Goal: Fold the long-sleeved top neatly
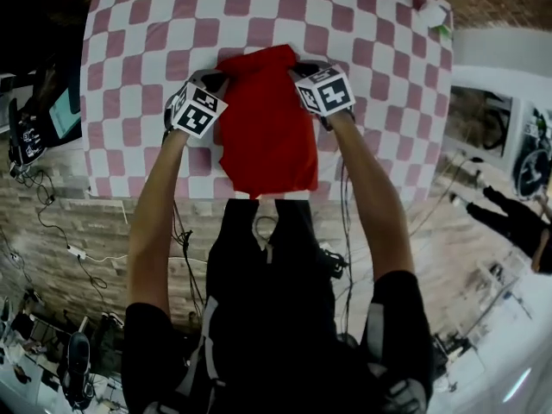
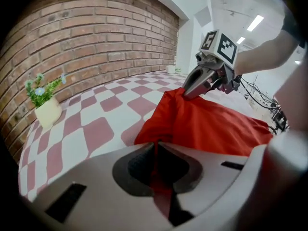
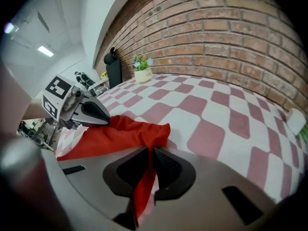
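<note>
Worktop (image 1: 155, 24): chequered, lies under the top and carries it.
Long-sleeved top (image 1: 267, 136): red, partly folded; its long axis runs from far edge toward the person.
Left tongs (image 2: 156, 148): closed on the top's far-left corner, cloth pinched between the pads.
Right tongs (image 3: 151, 153): closed on the top's far-right corner.
Governing relation: both grips sit level on the top's far edge, equally near; the top's body lies person-side of them.
</note>
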Available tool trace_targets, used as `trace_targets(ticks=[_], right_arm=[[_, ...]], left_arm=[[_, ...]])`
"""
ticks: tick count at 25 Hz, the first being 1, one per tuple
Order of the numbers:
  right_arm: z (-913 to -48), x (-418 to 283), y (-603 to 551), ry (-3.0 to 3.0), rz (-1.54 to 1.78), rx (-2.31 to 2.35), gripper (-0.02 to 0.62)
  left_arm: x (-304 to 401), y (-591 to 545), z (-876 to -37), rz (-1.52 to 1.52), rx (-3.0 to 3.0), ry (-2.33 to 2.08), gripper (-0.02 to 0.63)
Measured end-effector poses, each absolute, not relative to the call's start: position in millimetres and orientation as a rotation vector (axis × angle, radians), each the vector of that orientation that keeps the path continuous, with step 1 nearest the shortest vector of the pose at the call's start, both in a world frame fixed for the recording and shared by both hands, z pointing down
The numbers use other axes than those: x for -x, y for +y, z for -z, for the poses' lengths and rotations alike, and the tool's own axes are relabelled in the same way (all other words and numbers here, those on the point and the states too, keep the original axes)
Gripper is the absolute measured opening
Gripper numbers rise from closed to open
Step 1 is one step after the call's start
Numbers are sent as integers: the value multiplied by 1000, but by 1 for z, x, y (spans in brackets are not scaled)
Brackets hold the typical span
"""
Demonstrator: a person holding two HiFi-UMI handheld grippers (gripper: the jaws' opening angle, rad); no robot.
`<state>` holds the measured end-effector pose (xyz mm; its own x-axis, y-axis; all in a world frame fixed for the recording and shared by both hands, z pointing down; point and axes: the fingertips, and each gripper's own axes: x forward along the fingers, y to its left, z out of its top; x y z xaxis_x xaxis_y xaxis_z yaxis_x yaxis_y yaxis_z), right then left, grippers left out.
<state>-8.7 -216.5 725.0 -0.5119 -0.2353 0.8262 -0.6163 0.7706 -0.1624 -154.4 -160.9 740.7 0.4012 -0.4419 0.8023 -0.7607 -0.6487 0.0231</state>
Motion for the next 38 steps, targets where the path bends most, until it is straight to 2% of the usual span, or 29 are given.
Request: trace_targets(ticks=[13, 25, 26, 28, 30, 33, 38], right_arm=[[-713, -90, -225, -2052, -696, -960, 35], [-728, -101, -222, -2023, -751, -1021, 37], [-727, -100, -222, -2031, -745, -1018, 48], [-722, -99, -220, -2059, -713, -1007, 119], [-710, -101, -216, -2086, -669, -1007, 164], [-685, -106, -207, -2120, -610, -1032, 172], [-653, -104, -190, -2162, -542, -955, 172]], left_arm=[[71, -224, -739, -1213, -2438, -848, 25], [59, -231, -743, -1211, -2432, -813, 26], [60, -230, -742, -1208, -2428, -821, 26], [62, -228, -735, -1177, -2418, -840, 26], [66, -225, -723, -1114, -2405, -864, 53], [78, -218, -704, -1043, -2389, -905, 138], [96, -196, -679, -1046, -2402, -850, 160]])
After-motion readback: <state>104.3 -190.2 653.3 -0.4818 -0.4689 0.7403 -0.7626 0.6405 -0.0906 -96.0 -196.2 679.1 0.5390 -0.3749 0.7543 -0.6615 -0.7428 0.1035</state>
